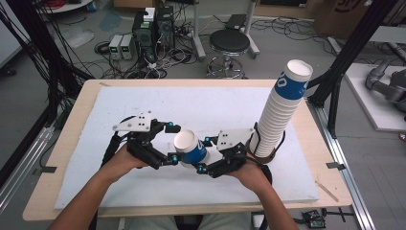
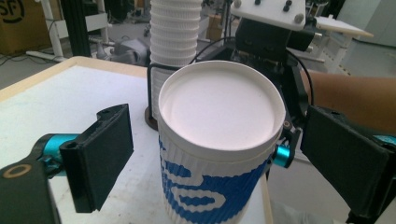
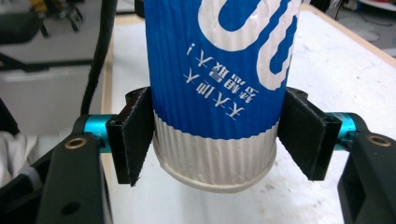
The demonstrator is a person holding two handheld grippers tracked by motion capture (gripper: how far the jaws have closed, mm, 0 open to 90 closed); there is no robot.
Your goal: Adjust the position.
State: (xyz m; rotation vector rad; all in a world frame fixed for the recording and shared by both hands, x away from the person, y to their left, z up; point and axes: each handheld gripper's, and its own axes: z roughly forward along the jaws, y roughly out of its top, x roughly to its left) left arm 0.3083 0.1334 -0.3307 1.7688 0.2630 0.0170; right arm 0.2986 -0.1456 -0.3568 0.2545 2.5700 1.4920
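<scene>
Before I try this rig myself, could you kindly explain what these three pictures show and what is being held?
A person sits at a table holding hand-operated tongs in each hand. One picture looks down from above; the other two come from cameras riding on each tool. The right tongs clamp a blue-and-white paper cup near its base, tipped on its side. The left tongs stand open around the cup's rim, their pads clear of it. Behind, a tall stack of cups leans in a dark holder.

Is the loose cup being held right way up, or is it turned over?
Turned over. The cup shows its flat bottom on top in the left gripper view; its print reads inverted and its rolled rim points down between the right gripper pads.
</scene>
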